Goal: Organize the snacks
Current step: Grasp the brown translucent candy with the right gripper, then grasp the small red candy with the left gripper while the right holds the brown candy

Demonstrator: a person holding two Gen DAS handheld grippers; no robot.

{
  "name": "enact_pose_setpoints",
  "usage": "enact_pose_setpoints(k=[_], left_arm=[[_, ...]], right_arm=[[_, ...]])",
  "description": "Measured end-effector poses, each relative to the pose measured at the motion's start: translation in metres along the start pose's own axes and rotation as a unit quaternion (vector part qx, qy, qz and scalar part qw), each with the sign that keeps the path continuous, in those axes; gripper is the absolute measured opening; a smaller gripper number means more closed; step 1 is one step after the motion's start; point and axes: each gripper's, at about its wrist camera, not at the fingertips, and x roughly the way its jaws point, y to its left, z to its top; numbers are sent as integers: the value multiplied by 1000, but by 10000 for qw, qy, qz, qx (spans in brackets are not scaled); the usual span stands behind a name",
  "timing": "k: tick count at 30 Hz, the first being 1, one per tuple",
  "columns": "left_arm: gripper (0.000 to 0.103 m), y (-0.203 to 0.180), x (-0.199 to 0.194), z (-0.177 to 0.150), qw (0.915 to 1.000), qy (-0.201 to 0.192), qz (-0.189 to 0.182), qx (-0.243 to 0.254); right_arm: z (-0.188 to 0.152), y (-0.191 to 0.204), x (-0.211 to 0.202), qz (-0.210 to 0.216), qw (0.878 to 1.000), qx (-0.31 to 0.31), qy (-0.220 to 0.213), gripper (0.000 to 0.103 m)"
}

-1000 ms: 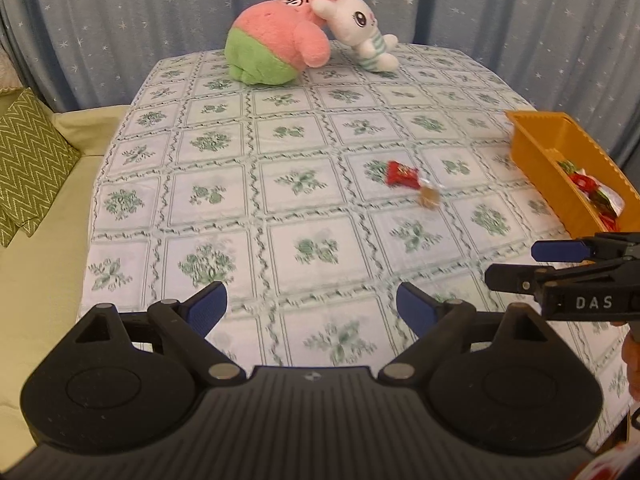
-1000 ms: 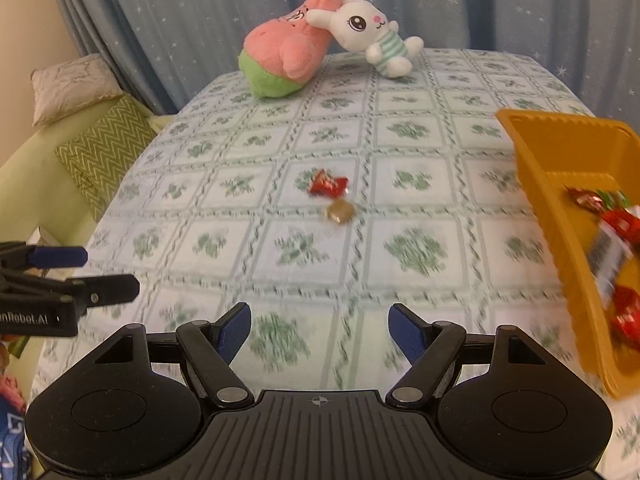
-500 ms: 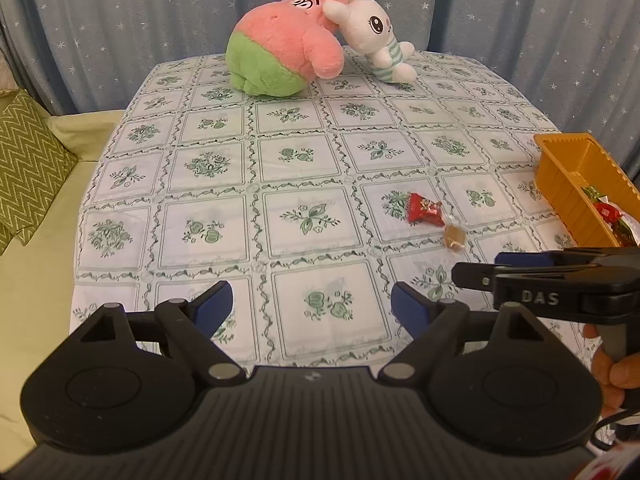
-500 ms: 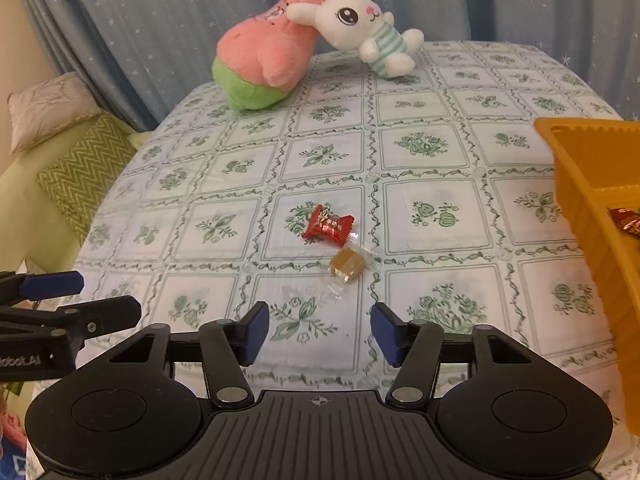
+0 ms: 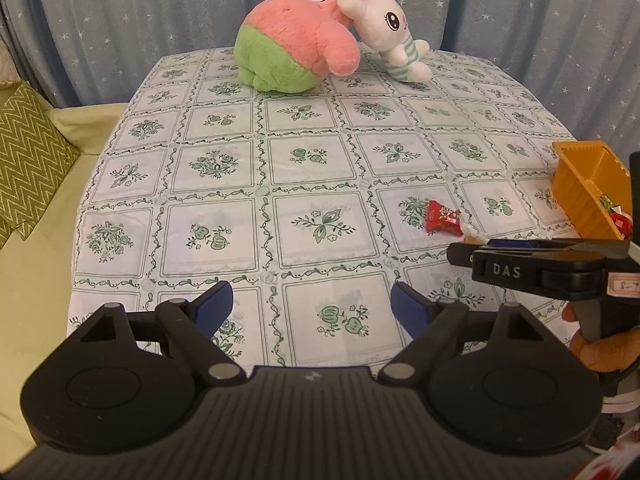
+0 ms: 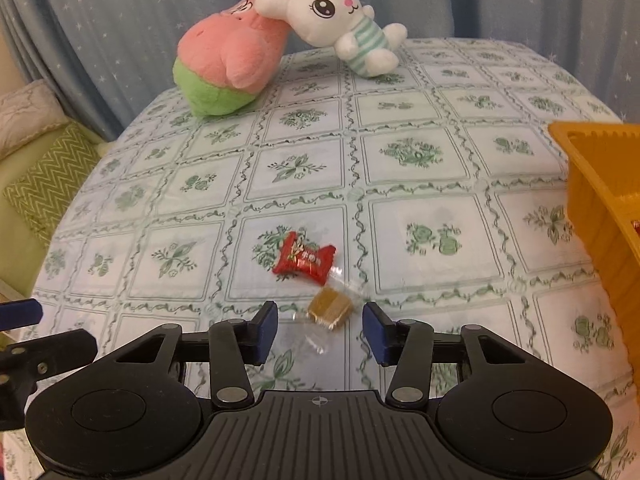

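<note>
Because two sweets lie loose on the table (image 6: 420, 160), the right hand-held gripper (image 6: 320, 326), jaws just narrowing but gripping nothing, frames the brown candy (image 6: 330, 306) beside the red candy (image 6: 304, 258); the left hand-held gripper (image 5: 312, 306) hangs wide open, empty.

Right gripper (image 6: 319, 328): matt black plastic body, ribbed centre deck, smooth round side caps, bare metal pivot pins, blue pads (image 6: 267, 330) look rubbery matt. Left gripper (image 5: 311, 307) same build. Just ahead of right pads: brown candy (image 6: 330, 306) in clear crinkly film; beyond it red candy (image 6: 305, 258) in glossy printed foil. Tablecloth (image 6: 420, 168) under both: smooth, faint sheen, printed, looks like coated cloth. Orange tray (image 6: 592, 204) to the right: moulded plastic, semi-gloss, ribbed rim. Far ahead: pink-green plush (image 6: 228, 54) and white rabbit plush (image 6: 340, 26), fuzzy pile. Curtain (image 6: 120, 12) behind: thin matt cloth.
</note>
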Motion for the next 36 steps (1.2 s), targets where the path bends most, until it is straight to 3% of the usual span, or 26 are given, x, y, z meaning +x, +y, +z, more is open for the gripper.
enact_pose_setpoints(k=[9,12,17,24,31,36], left_arm=[[84,-2,5,-3,10000,80,19,16],[84,-4,7,-2,9999,78,14,65],[80,-10,10,0,9998,86,-48,149],[73,-27,18,7,9992,59,-304,236],[60,-54,42,13,9960,93,-868,161],[58,-72,63,17,9953,110,-948,171]], right_arm=[[-2,16,7,-457,9966,-683,-53,34],[-3,17,7,-426,9953,-863,-62,24],[-4,11,4,-296,9957,-878,-36,22],[-5,-11,-14,-160,9985,-522,-56,21],[4,-40,-48,-128,9993,-107,-346,21],[8,-60,-71,-157,9983,162,-537,21]])
